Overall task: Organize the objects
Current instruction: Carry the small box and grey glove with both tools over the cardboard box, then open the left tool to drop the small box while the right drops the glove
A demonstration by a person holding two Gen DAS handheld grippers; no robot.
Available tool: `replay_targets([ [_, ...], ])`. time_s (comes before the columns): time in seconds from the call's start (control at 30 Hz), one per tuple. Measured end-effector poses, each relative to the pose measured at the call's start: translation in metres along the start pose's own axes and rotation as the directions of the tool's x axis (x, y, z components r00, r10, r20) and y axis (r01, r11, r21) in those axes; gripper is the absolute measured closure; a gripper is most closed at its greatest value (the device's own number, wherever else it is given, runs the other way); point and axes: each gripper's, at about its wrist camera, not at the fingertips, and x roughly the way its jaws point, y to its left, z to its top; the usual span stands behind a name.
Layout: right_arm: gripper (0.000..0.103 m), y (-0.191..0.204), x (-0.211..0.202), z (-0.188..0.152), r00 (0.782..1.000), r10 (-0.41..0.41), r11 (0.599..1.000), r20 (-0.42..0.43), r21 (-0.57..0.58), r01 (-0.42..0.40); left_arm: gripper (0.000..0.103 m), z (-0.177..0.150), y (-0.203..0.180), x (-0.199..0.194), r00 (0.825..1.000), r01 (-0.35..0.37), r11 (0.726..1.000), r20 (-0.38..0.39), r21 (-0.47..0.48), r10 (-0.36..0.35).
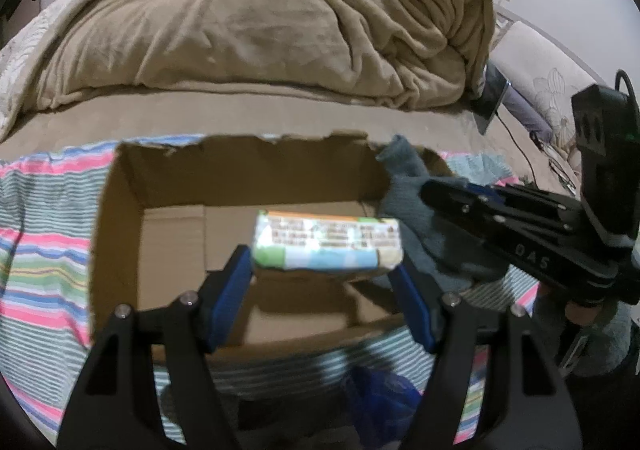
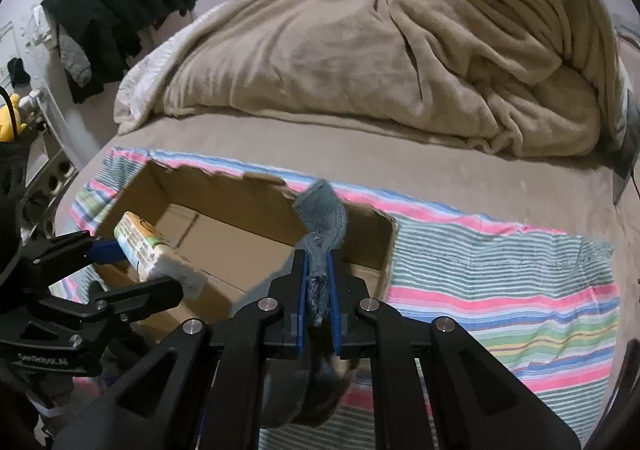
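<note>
An open cardboard box stands on a striped cloth on the bed. My left gripper is shut on a tissue pack, white with green and blue print, held above the box's inside. My right gripper is shut on a grey-blue cloth, held over the box's right wall. The box floor looks bare where it shows.
A rumpled beige blanket fills the back of the bed. A tablet with a cable lies at the right. Dark clothes hang at the left wall. A blue bag lies below my left gripper.
</note>
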Motion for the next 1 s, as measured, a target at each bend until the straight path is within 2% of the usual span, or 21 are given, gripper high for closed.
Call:
replay_targets([
  [0.1,0.093,-0.003,0.01,-0.004,1.0,-0.013,1.0,-0.025,-0.002,0.013,0.033,-0.002,-0.001,0.007,1.0,-0.001,1.0,-0.018,0.003,0.001],
  [0.3,0.091,-0.002,0.012,-0.003,1.0,-0.02,1.0,-0.017,-0.01,0.02,0.033,-0.002,-0.003,0.01,0.999,-0.004,1.0,-0.047,0.003,0.004],
  [0.5,0.065,0.001,0.001,0.0,1.0,-0.019,1.0,0.007,-0.007,0.019,0.032,-0.008,-0.007,0.004,0.997,-0.011,1.0,-0.075,0.009,0.012],
  [0.53,0.054,0.002,-0.002,0.0,1.0,-0.024,1.0,0.015,-0.009,0.024,0.031,-0.01,-0.007,0.003,0.997,-0.013,1.0,-0.08,0.004,0.013],
  [0.57,0.048,0.003,-0.006,0.0,0.999,-0.024,1.0,0.022,-0.009,0.025,0.031,-0.011,-0.007,0.002,0.997,-0.014,1.0,-0.08,0.004,0.014],
  [0.67,0.041,0.008,-0.017,-0.001,0.999,-0.012,1.0,0.037,-0.003,0.012,0.03,-0.012,-0.008,-0.007,0.998,-0.026,1.0,-0.062,0.003,0.026],
  [0.77,0.038,0.011,-0.027,-0.001,0.999,-0.016,1.0,0.046,0.002,0.016,0.023,-0.015,-0.008,-0.021,0.999,-0.025,1.0,-0.04,-0.002,0.025],
  [1.0,0.032,0.023,-0.057,-0.008,0.997,-0.025,1.0,0.067,0.007,0.025,0.021,-0.028,-0.004,-0.055,0.999,-0.036,0.999,0.002,-0.016,0.036],
])
